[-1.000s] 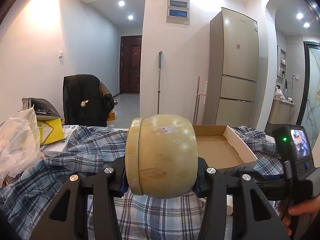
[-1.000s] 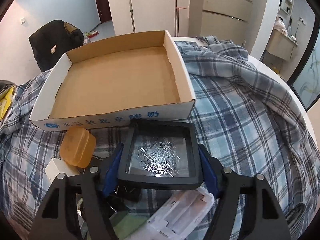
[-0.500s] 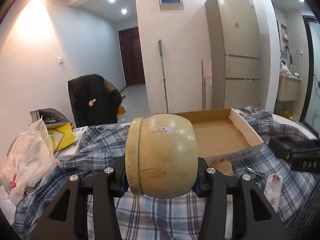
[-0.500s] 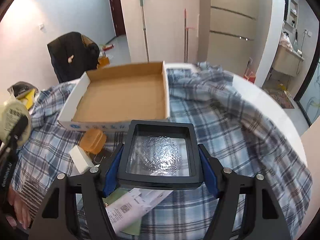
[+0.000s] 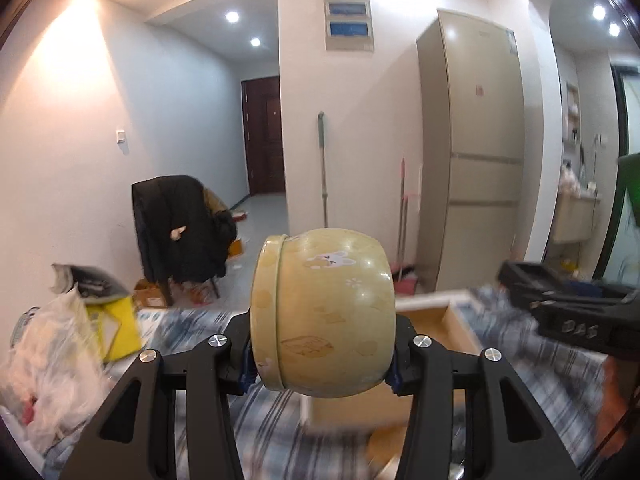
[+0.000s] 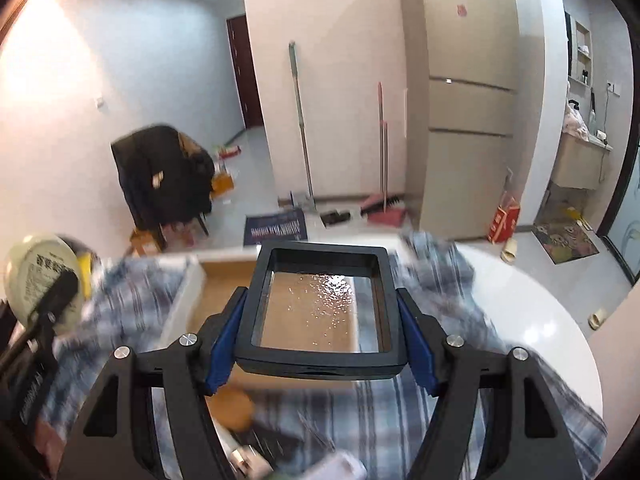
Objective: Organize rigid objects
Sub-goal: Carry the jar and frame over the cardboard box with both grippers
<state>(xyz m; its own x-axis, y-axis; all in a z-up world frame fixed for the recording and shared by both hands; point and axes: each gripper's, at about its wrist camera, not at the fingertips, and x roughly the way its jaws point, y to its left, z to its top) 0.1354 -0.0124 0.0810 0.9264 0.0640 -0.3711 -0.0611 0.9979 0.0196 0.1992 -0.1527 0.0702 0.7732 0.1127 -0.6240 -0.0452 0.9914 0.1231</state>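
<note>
The left gripper (image 5: 322, 364) is clamped on a round tin (image 5: 324, 312). The tin is a squat metal can with bulging sides, a pale yellow-green glossy finish and small printed figures, including a white rabbit. It lies on its side between the blue pads, its lidded end toward the left of the view, and is held clear above the tabletop (image 6: 552, 312).

The right gripper (image 6: 320, 332) is clamped on a square display case (image 6: 320, 304). The case has a rigid black plastic frame with rounded corners and a clear, wrinkled film window that glints under the ceiling lights. Both blue pads press on the frame's two opposite sides. The case is held roughly flat, in the air, in front of the cardboard tray (image 6: 216, 280).

The cardboard tray is a shallow, open-topped box with a plain brown interior and white outer walls. It rests on a blue-and-white plaid cloth (image 6: 452, 408), a soft woven fabric lying in folds over the round, smooth white tabletop. A rounded orange object (image 6: 232, 406) lies on the cloth just beside the near wall of the tray; its detail is blurred.

In the right wrist view the tin appears at the left edge, its flat end bearing a printed label.
</note>
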